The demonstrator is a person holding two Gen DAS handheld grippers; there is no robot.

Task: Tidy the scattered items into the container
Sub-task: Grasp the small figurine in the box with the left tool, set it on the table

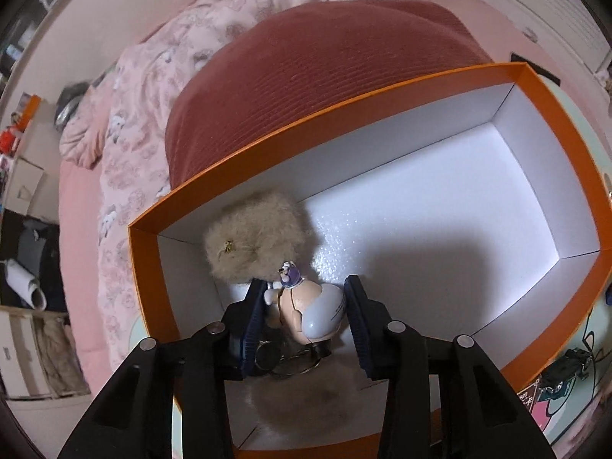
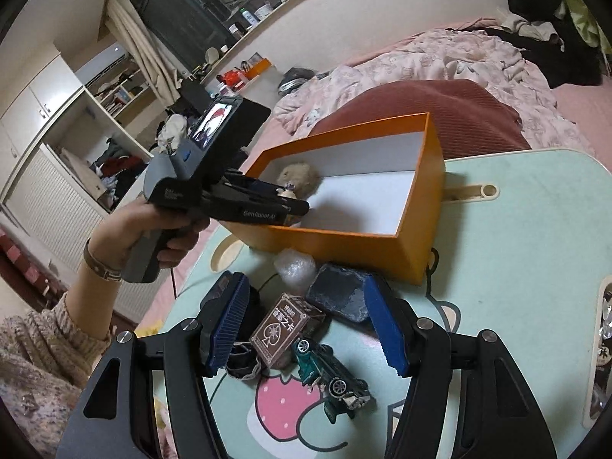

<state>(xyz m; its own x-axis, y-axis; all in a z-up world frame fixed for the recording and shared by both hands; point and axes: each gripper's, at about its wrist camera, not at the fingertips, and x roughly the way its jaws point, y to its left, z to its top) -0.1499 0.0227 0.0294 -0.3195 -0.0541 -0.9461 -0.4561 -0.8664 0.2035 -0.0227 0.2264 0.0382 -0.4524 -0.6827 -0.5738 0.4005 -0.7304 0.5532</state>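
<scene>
The orange box (image 1: 344,107) with a white inside stands on the mint table; it also shows in the right wrist view (image 2: 382,244). A fluffy beige pom-pom (image 1: 256,237) lies in its left corner. My left gripper (image 1: 306,298) is over that corner, its pads around a small doll keychain (image 1: 310,310) with key rings below; the right pad stands slightly apart from it. My right gripper (image 2: 306,321) is open above a brown card box (image 2: 287,325), a green toy car (image 2: 329,375), a dark blue pouch (image 2: 340,294) and a bubble-wrap ball (image 2: 294,267).
The mint table (image 2: 516,267) has a cartoon print and a cup slot (image 2: 485,191). A dark red cushion (image 1: 306,88) and a pink quilt (image 1: 153,114) lie behind the box. A dark hair tie (image 2: 241,363) lies by the left finger.
</scene>
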